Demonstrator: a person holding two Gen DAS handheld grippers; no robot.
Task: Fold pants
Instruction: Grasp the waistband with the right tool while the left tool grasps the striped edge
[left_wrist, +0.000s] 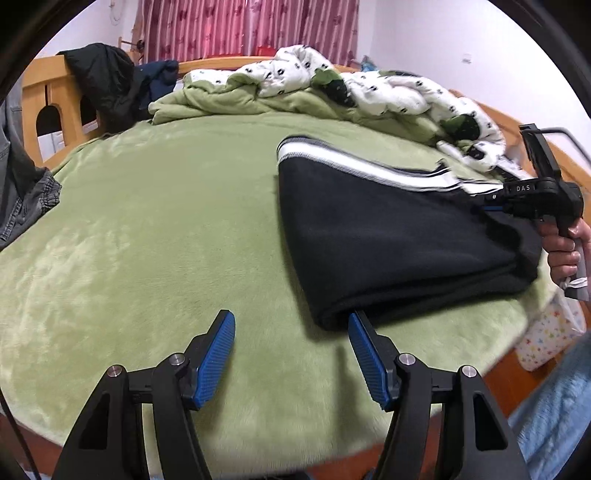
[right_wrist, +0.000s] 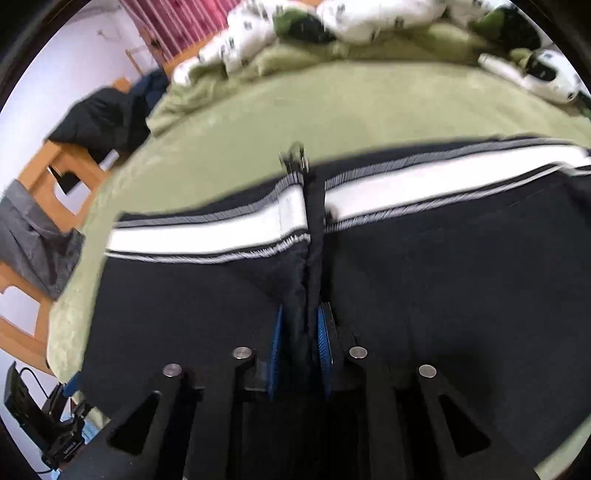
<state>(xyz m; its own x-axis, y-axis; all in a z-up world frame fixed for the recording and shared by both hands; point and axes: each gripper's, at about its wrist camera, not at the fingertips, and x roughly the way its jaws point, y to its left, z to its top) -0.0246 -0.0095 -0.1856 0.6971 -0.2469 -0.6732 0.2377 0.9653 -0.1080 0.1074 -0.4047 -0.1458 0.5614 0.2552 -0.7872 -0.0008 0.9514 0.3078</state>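
While my right gripper (right_wrist: 300, 332) pinches a ridge of dark cloth between its blue pads (right_wrist: 325, 332), the pants (right_wrist: 443, 295) fill most of the right wrist view; black fabric, white side stripe (right_wrist: 192, 232) edged in grey running from nine o'clock to two o'clock; a small metal zip pull (right_wrist: 295, 155) stands at the top of the pinched ridge, toward twelve; picture blurred.

Left gripper (left_wrist: 291, 354) spread, nothing between its pads; right pad tip (left_wrist: 356, 325) sits just at the near folded edge of the pants (left_wrist: 388, 251), touching or only beside it I cannot tell; left pad (left_wrist: 218, 354) over bare green blanket (left_wrist: 166, 240).

Pants lie folded on the blanket at two o'clock from the left gripper; stripe along the far edge; fold toward six o'clock looks thick, several layers.

At three o'clock in the left wrist view, my right hand (left_wrist: 563, 247) grips the handle of the right gripper's black body, whose nose is at the right end of the pants.

Beyond, at twelve to one o'clock, a rumpled white patterned quilt (left_wrist: 369, 81); at ten o'clock a black jacket (left_wrist: 103, 74) draped on the wooden bed frame (left_wrist: 40, 99); grey garment (left_wrist: 26, 192) at nine; pink curtain (left_wrist: 243, 26) at twelve.
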